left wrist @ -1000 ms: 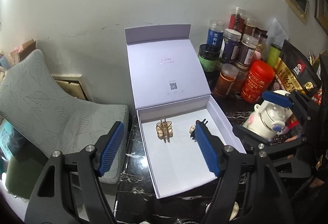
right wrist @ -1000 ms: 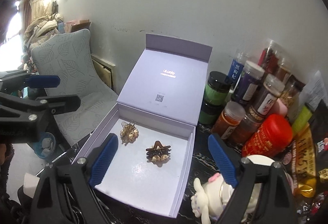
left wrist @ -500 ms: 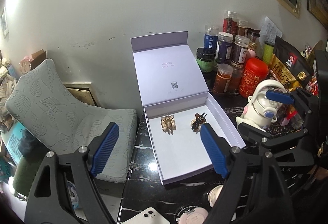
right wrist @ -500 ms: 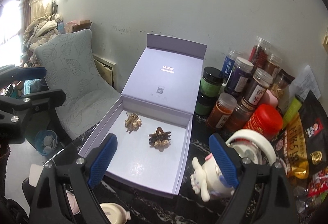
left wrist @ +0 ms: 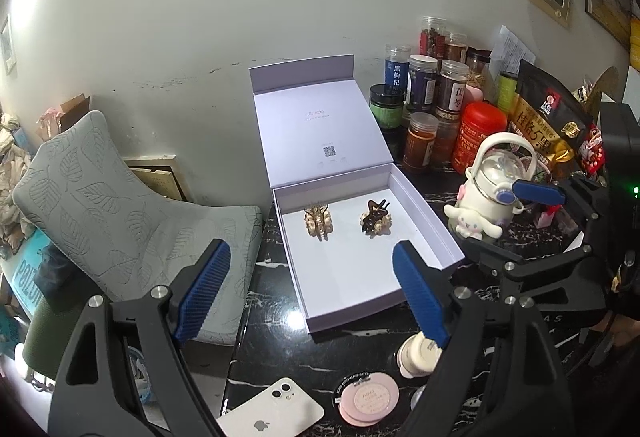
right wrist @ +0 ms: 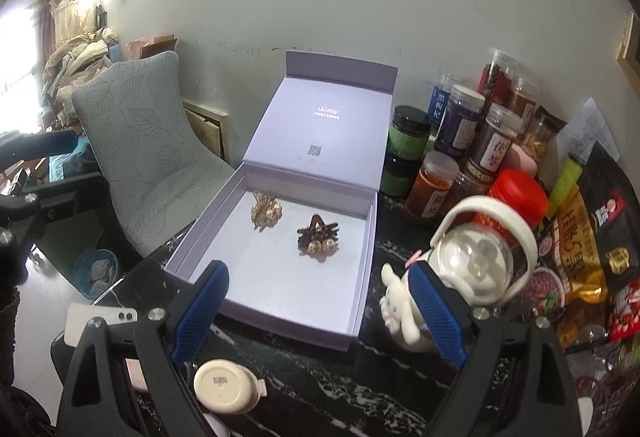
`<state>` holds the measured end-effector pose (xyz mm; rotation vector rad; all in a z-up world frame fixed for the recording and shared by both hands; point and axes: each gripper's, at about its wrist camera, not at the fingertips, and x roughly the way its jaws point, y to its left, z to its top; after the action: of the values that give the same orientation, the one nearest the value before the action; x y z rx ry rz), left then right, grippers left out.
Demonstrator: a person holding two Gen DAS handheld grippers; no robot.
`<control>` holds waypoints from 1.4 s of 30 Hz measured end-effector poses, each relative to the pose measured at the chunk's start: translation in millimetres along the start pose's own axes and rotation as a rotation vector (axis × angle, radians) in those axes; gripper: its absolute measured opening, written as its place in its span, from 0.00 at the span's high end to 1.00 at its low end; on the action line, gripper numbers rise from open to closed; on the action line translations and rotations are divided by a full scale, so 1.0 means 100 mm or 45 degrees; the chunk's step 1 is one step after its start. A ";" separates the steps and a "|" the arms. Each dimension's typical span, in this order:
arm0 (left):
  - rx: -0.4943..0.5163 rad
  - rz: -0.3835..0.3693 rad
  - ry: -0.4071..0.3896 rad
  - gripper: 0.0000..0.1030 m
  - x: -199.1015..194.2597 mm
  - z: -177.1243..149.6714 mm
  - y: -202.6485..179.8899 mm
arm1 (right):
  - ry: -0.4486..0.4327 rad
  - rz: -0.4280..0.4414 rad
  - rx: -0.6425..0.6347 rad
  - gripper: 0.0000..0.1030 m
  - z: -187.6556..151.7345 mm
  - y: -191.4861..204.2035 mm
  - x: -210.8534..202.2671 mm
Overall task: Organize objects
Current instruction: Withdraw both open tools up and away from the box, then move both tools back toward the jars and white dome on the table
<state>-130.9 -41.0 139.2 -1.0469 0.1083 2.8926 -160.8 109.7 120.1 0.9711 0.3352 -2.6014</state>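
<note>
An open lavender box (left wrist: 424, 213) (right wrist: 200, 233) lies on the black marble table with its lid leaning against the wall. Inside rest a gold hair clip (left wrist: 318, 221) (right wrist: 266, 213) on the left and a dark brown clip (left wrist: 375, 219) (right wrist: 318, 239) on the right. My left gripper (left wrist: 310, 249) hovers before the box's near end, open, with nothing between its blue pads. My right gripper (right wrist: 318, 269) is also open and empty, back from the box's near right corner.
Jars (left wrist: 436, 105), a red canister (left wrist: 478, 135) and a snack bag (left wrist: 548, 125) crowd the back right. A white character bottle (right wrist: 468, 269) stands right of the box. Near the front lie a white phone (left wrist: 276, 409), a pink compact (left wrist: 368, 397) and a cream jar (right wrist: 224, 385). A grey chair (left wrist: 120, 205) stands left.
Both grippers have drawn back from the box, so it looks smaller and the phone, compact and cream jar have come into view. The left jaws stand wider than before.
</note>
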 end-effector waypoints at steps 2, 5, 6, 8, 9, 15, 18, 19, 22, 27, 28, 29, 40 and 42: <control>-0.014 0.001 0.003 0.20 -0.03 -0.06 0.00 | 0.004 0.004 0.006 0.10 -0.05 0.00 -0.03; -0.015 0.002 0.011 0.19 -0.05 -0.14 -0.01 | 0.007 0.005 0.010 0.10 -0.14 0.00 -0.07; -0.013 0.007 0.015 0.19 -0.06 -0.17 -0.02 | 0.009 0.004 0.012 0.11 -0.16 0.00 -0.08; -0.003 0.019 0.020 0.19 -0.08 -0.23 -0.04 | 0.012 0.004 0.013 0.10 -0.21 0.01 -0.11; 0.003 0.022 0.023 0.19 -0.09 -0.26 -0.05 | 0.013 0.005 0.013 0.10 -0.24 0.01 -0.13; -0.006 0.005 0.039 0.19 -0.17 -0.43 -0.10 | 0.019 0.017 0.008 0.10 -0.38 0.03 -0.21; -0.002 0.013 0.048 0.19 -0.19 -0.51 -0.12 | 0.024 0.019 0.001 0.10 -0.45 0.06 -0.25; -0.002 0.012 0.057 0.19 -0.19 -0.54 -0.13 | 0.028 0.019 -0.001 0.10 -0.48 0.06 -0.26; -0.006 0.002 0.084 0.19 -0.18 -0.62 -0.14 | 0.037 0.030 -0.008 0.10 -0.58 0.09 -0.29; 0.001 0.017 0.096 0.19 -0.21 -0.75 -0.19 | 0.059 0.036 -0.013 0.10 -0.72 0.13 -0.31; 0.000 0.017 0.101 0.19 -0.22 -0.78 -0.20 | 0.063 0.037 -0.013 0.10 -0.74 0.13 -0.31; -0.001 0.015 0.106 0.19 -0.22 -0.80 -0.20 | 0.067 0.040 -0.013 0.10 -0.76 0.13 -0.32; -0.017 0.002 0.170 0.19 -0.16 -1.08 -0.28 | 0.114 0.051 -0.005 0.10 -1.03 0.18 -0.35; -0.012 0.019 0.175 0.19 -0.14 -1.12 -0.31 | 0.129 0.056 -0.006 0.10 -1.09 0.19 -0.34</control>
<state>-46.5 -21.0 60.8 -1.2512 0.1099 2.8342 -65.6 136.0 60.3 1.0986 0.3409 -2.5167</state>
